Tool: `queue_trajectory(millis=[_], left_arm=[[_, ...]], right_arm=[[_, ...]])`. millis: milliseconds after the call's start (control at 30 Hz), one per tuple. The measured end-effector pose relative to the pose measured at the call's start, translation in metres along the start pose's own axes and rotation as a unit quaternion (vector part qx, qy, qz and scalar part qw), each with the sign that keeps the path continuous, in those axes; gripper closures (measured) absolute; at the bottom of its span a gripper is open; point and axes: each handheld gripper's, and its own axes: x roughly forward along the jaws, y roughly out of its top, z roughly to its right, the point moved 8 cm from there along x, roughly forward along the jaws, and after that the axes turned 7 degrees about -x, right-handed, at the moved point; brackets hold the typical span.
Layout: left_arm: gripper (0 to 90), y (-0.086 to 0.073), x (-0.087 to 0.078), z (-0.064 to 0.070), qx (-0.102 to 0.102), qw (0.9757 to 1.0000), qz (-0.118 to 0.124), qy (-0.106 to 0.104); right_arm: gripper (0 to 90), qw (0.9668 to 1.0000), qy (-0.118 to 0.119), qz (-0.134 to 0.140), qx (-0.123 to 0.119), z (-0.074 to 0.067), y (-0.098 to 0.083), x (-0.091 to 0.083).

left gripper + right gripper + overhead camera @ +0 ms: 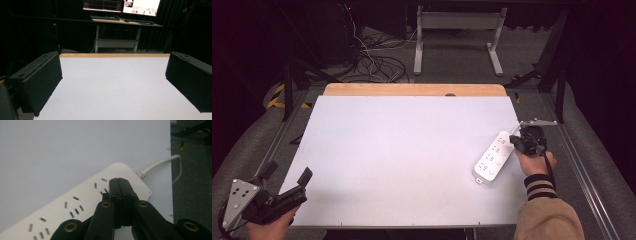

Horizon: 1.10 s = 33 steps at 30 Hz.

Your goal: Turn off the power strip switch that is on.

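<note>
Pressing down on power strip (492, 157) near tabletop (402, 150) right edge with right hand-held gripper (515, 143), jaws together, nothing gripped; left hand-held gripper (296, 186) idling spread wide at near-left corner; work seemingly just beginning.

A white table (402, 150) with a wooden far edge is seen; a white power strip (493, 157) lies at three o'clock.

Power strip (75, 205) smooth white plastic; table (402, 150) matt white, wooden far edge; claw pads (40, 82) rough black foam.
</note>
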Motion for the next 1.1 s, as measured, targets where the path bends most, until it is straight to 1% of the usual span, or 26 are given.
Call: queue_trajectory(millis=[33, 67, 100, 133, 200, 233, 267, 300, 333, 400, 467, 500, 533, 567, 700, 800, 833, 867, 933, 967, 1100], left_arm=[[1.2, 0.0, 0.0, 0.0, -0.002, 1.0, 0.001, 0.001], [1.2, 0.0, -0.001, -0.001, -0.003, 1.0, 0.001, 0.001], [1.2, 0.0, -0.002, -0.001, -0.003, 1.0, 0.001, 0.001], [1.2, 0.0, -0.002, -0.002, -0.002, 1.0, 0.001, 0.001], [1.2, -0.001, -0.003, -0.003, -0.002, 1.0, -0.001, 0.003], [1.2, -0.001, -0.003, -0.003, -0.004, 1.0, -0.002, 0.003], [1.2, -0.001, -0.004, -0.004, -0.006, 1.0, -0.002, 0.003], [1.2, 0.0, -0.004, -0.004, -0.006, 1.0, -0.001, 0.005], [1.3, 0.0, -0.005, -0.004, -0.007, 1.0, 0.0, 0.005], [1.3, 0.0, -0.006, -0.005, -0.005, 1.0, -0.001, 0.005], [1.4, 0.0, -0.006, -0.005, -0.008, 1.0, 0.0, 0.005], [1.4, 0.0, -0.006, -0.005, -0.009, 0.9999, 0.0, 0.004], [1.4, 0.0, -0.005, -0.005, -0.011, 0.9999, 0.0, 0.004], [1.3, 0.0, -0.005, -0.004, -0.011, 0.9999, 0.0, 0.004], [1.4, 0.0, -0.005, -0.003, -0.01, 0.9999, 0.0, -0.001], [1.4, 0.0, -0.004, -0.003, -0.01, 0.9999, 0.0, -0.001], [1.4, 0.0, -0.004, -0.003, -0.01, 1.0, -0.001, -0.001], [1.4, 0.0, -0.004, -0.003, -0.011, 0.9999, -0.001, 0.0], [1.4, 0.0, -0.005, -0.003, -0.013, 0.9999, -0.001, 0.0], [1.4, 0.0, -0.005, -0.004, -0.012, 0.9999, -0.002, 0.0], [1.5, 0.0, -0.009, -0.004, -0.013, 0.9999, 0.001, 0.0]], right_arm=[[90.0, 1.0, -0.001, -0.007, -0.004, -0.001, -0.002, 0.003], [90.0, 1.0, -0.001, -0.007, -0.004, -0.001, -0.002, 0.003], [90.0, 0.9998, -0.009, -0.014, -0.01, -0.001, -0.002, 0.007], [90.0, 0.9999, -0.01, -0.012, -0.007, -0.001, -0.001, 0.007], [90.0, 0.9998, -0.009, -0.013, -0.01, -0.002, 0.001, 0.009], [90.0, 0.9995, -0.014, -0.021, -0.017, -0.002, 0.0, 0.01], [90.0, 0.9995, -0.014, -0.021, -0.017, -0.002, 0.0, 0.01], [90.0, 0.9993, -0.015, -0.029, -0.019, -0.003, -0.001, 0.013], [90.0, 0.9993, -0.012, -0.032, -0.018, -0.003, -0.002, 0.012], [90.0, 0.999, -0.017, -0.035, -0.022, -0.002, -0.002, 0.012], [90.0, 0.9985, -0.019, -0.044, -0.025, -0.002, -0.005, 0.01], [90.0, 0.9985, -0.019, -0.044, -0.025, -0.002, -0.005, 0.01], [90.0, 0.9982, -0.024, -0.047, -0.026, -0.002, -0.006, 0.01], [90.0, 0.9982, -0.027, -0.048, -0.023, -0.001, -0.008, 0.01], [90.0, 0.9978, -0.037, -0.043, -0.035, -0.003, -0.009, 0.009], [90.0, 0.9981, -0.034, -0.043, -0.029, -0.003, -0.009, 0.009], [90.0, 0.9983, -0.029, -0.042, -0.029, -0.003, -0.009, 0.009], [90.0, 0.9989, -0.013, -0.039, -0.025, -0.006, -0.009, 0.009], [90.0, 0.999, -0.009, -0.038, -0.02, -0.007, -0.009, 0.01], [90.0, 0.9983, -0.021, -0.044, -0.032, -0.008, -0.008, 0.01], [90.0, 0.998, -0.029, -0.045, -0.034, -0.008, -0.006, 0.012]])
